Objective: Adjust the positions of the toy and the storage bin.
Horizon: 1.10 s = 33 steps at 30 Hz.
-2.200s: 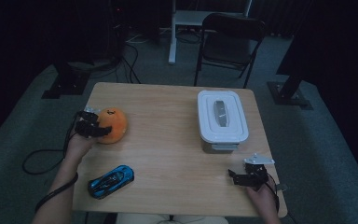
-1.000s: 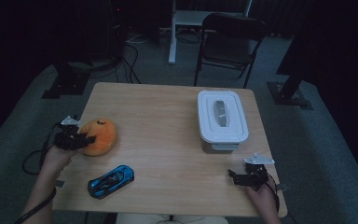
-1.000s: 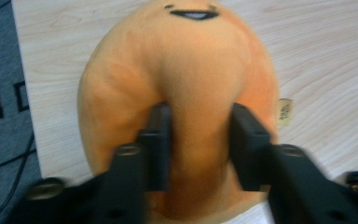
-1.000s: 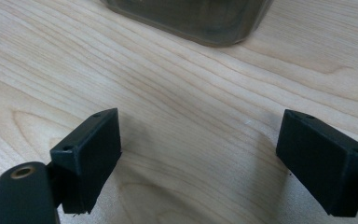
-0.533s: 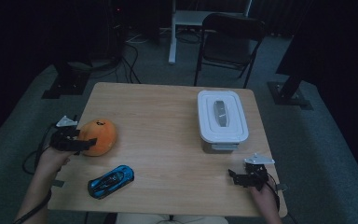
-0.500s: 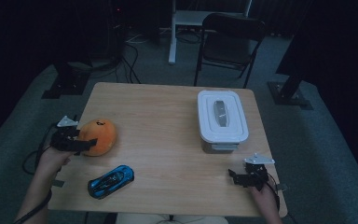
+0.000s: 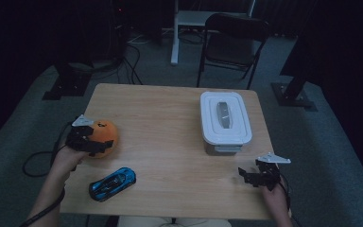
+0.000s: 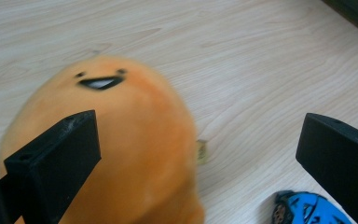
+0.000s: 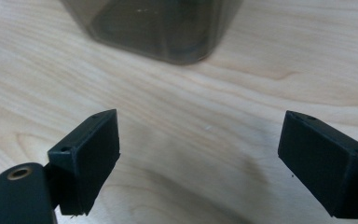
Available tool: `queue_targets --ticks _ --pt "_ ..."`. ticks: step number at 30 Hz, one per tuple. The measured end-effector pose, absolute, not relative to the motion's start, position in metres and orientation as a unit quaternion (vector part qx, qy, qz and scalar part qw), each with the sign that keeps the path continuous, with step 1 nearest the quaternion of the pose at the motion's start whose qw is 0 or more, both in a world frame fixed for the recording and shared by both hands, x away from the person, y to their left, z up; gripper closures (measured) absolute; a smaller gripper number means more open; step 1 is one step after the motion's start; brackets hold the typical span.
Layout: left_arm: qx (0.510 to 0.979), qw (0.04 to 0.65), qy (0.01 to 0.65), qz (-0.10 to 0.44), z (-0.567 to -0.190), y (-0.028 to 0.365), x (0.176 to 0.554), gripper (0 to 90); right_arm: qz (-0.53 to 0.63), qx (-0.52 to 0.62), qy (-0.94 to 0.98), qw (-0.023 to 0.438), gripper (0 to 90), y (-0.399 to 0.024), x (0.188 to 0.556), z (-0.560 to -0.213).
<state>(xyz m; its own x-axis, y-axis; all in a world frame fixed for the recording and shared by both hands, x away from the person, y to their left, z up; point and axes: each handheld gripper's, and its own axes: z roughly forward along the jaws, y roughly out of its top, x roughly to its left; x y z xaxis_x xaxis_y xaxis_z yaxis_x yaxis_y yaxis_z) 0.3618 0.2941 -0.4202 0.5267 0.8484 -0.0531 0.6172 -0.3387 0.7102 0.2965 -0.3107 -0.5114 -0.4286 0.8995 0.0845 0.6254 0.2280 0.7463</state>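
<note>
The left gripper [image 7: 90,140] had just been opening, jaws wide, the plush [image 7: 102,138] loose between them near the table's [image 7: 170,118] left edge. The right gripper [image 7: 255,176] stood open, empty. A nudge on withdrawal could roll the plush off. Pale wood; dark room, a chair [image 7: 234,35] behind

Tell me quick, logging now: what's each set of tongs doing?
Left tongs: open, just released the orange plush.
Right tongs: open, empty.
</note>
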Motion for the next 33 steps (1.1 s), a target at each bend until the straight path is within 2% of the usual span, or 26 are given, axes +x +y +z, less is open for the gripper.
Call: queue_targets --ticks 13,18,33 --pt "0.817 0.367 0.42 0.147 -0.424 0.244 0.381 0.4 0.357 0.522 0.741 0.226 11.6 -0.323 0.315 -0.506" --pt "0.825 0.367 0.407 0.137 -0.429 0.222 0.39 0.4 0.362 0.531 0.735 0.217 11.6 -0.329 0.326 -0.507" --pt "0.836 0.382 0.372 0.131 -0.45 0.164 0.419 0.4 0.355 0.557 0.715 0.229 11.6 -0.34 0.347 -0.512"
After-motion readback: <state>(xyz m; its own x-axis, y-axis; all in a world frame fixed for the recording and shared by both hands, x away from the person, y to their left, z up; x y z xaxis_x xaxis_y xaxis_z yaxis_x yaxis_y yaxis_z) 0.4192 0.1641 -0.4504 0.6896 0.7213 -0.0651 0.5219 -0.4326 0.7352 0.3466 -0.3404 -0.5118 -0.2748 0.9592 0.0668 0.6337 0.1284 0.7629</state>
